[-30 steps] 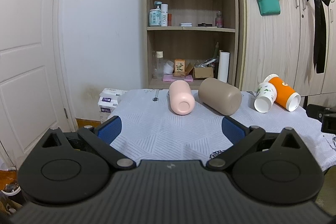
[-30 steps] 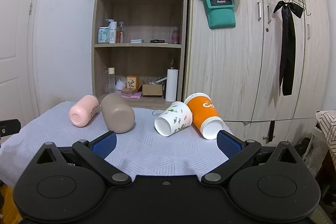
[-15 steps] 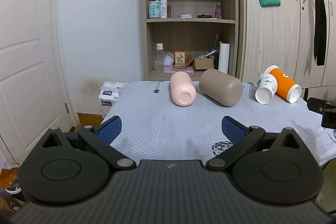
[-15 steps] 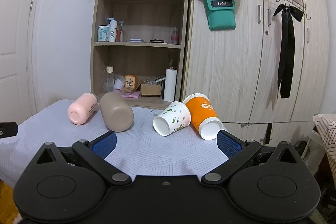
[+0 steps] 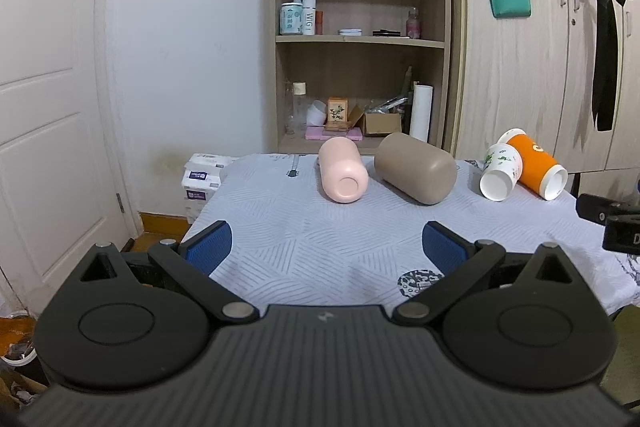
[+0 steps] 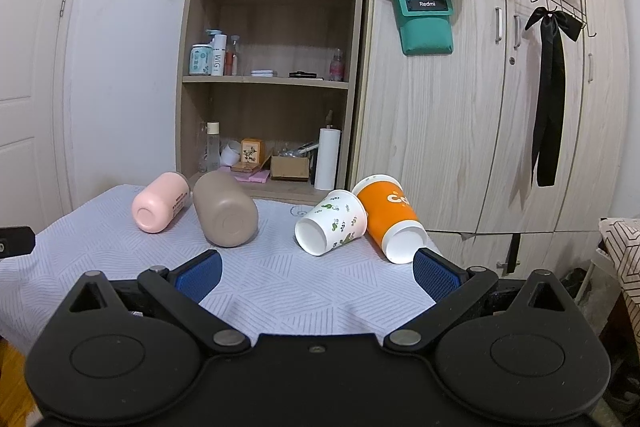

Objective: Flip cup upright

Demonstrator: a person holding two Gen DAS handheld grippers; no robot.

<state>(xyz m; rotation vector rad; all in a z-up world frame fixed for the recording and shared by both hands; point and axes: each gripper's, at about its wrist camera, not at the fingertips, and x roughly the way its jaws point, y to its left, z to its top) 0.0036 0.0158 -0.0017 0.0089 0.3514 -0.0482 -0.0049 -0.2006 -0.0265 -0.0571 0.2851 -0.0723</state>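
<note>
Several cups lie on their sides on a table with a pale patterned cloth [image 5: 320, 251]. A pink cup [image 5: 342, 171] and a larger taupe cup [image 5: 416, 169] lie with their bases toward me. A white floral paper cup [image 5: 500, 171] and an orange paper cup [image 5: 536, 167] lie with their mouths toward me. In the right wrist view they show as pink [image 6: 160, 203], taupe [image 6: 224, 211], white floral [image 6: 332, 223] and orange [image 6: 390, 215]. My left gripper [image 5: 326, 247] is open and empty over the near cloth. My right gripper [image 6: 316, 273] is open and empty, short of the paper cups.
A wooden shelf unit [image 5: 360, 43] with bottles and boxes stands behind the table, wardrobe doors [image 6: 500, 107] to its right. A white door [image 5: 48, 107] is at left. Tissue packs [image 5: 200, 179] sit by the table's left corner. The right gripper's body [image 5: 612, 223] shows at the left view's right edge.
Both grippers have drawn back and risen slightly; the cups look smaller and lower in view. The cups have not moved. Both grippers stay open.
</note>
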